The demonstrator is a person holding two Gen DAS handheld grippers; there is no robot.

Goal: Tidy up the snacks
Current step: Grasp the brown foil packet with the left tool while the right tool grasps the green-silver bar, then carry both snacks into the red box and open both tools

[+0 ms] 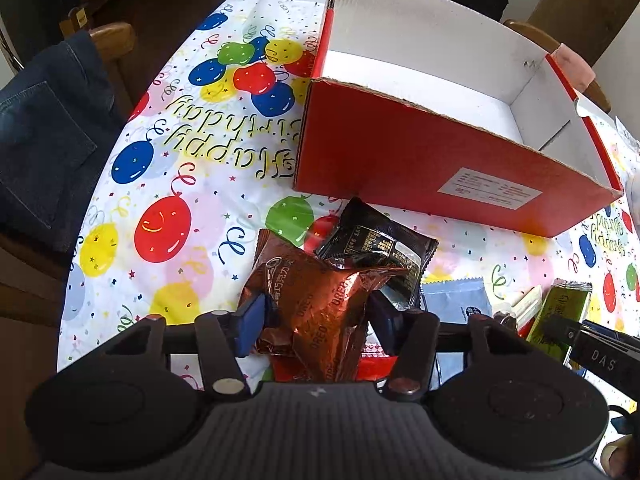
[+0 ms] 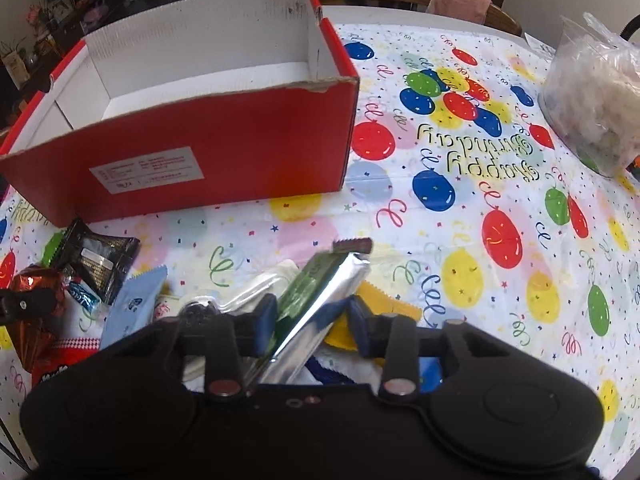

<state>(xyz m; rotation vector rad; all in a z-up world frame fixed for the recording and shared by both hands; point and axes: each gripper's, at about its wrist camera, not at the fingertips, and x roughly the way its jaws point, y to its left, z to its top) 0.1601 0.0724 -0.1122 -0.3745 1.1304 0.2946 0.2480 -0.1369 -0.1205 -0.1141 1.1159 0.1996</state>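
Both tools are loaded, so your job now is a clean carry into the box. Your left tool (image 1: 316,316) is closed on a copper-brown packet (image 1: 316,300), crumpling its middle. Your right tool (image 2: 312,320) has its fingers drawn in on a green and silver bar (image 2: 320,292), which stands up at a slant between them.

Start with the biggest thing: the red box (image 2: 224,136) sits open-topped on the tabletop (image 2: 460,280) just beyond the pile, and what shows of its white inside looks bare. Its near wall is tall, and I judge that to be the main obstacle. Lift each snack above the torn rim before you move forward, or the hanging end of the packet may catch the edge.

Next, the pile. A black packet (image 1: 380,246) lies just beyond the brown one and may be touching it. Rise straight up so you don't drag it along. A pale blue sachet (image 2: 134,304) lies between your two tools, so keep them apart on the way up.

Lastly, the snacks themselves. The foil is slippery and the bar looks held off-centre, so I expect it could swing. Move it steadily, lower it near the box floor, then release. Place one at each end to leave room for the rest.
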